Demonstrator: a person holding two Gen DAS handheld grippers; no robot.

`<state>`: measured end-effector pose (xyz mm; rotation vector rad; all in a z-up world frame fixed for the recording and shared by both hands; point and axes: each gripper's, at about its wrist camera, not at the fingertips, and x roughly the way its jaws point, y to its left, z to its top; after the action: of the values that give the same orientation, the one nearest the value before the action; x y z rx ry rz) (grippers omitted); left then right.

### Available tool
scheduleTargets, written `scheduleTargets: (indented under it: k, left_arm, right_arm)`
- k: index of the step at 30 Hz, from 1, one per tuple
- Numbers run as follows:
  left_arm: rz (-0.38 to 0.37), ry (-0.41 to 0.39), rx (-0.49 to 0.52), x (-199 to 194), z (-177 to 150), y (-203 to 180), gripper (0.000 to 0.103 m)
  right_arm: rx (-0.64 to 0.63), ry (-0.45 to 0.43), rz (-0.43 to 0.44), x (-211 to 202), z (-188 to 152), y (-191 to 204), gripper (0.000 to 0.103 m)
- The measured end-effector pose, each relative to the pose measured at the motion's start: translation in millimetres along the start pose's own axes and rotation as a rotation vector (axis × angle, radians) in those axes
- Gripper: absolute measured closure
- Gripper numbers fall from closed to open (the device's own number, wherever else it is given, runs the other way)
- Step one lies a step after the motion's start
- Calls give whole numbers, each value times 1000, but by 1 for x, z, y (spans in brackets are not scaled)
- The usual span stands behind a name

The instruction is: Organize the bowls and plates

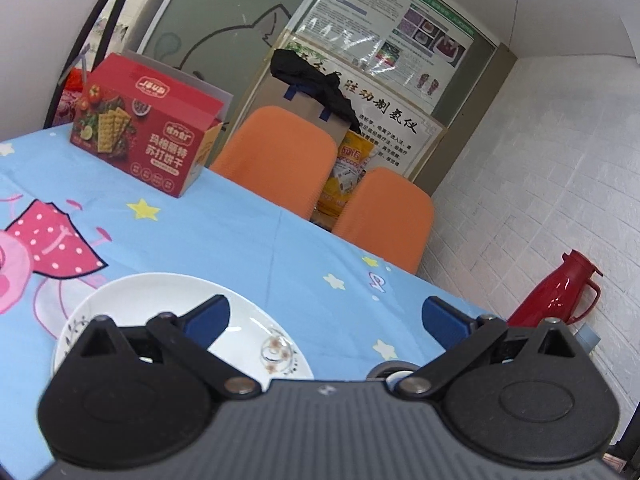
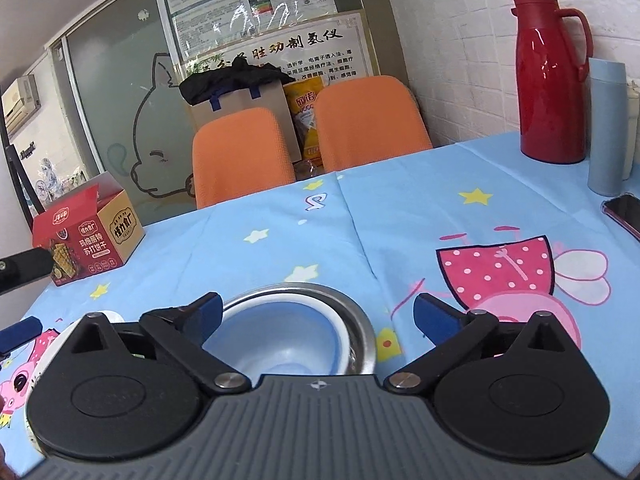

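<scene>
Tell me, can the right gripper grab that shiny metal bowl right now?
Probably yes. The right gripper is open, its fingers apart, and the metal bowl sits just ahead between them on the tablecloth, with nothing in between. A white bowl is nested inside it.

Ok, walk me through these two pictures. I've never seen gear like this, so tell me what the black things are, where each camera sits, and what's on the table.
No robot here: a person holds a two-finger tool in each hand, with a camera on each looking forward along its fingers.

The left wrist view shows the left hand-held gripper, open and holding nothing, above a white plate with a flower pattern.

The right wrist view shows the right hand-held gripper, also open and holding nothing, above a metal bowl with a lighter bowl nested inside.

All of it rests on a blue cartoon tablecloth. Also there: a red cracker box, a red thermos jug, a pale blue flask and a phone. Two orange chairs stand behind.
</scene>
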<state>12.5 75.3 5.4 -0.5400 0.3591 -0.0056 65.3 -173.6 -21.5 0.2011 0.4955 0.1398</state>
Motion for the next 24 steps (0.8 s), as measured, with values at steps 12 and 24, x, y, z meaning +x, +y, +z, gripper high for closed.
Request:
scheduleTargets:
  k: [12, 24]
  left_arm:
    - [-75, 74, -51, 19, 13, 52, 1]
    - [-195, 166, -44, 20, 1, 26, 1]
  right_arm:
    - [-11, 19, -129, 15, -8, 38, 0]
    - [71, -22, -194, -16, -12, 10, 0]
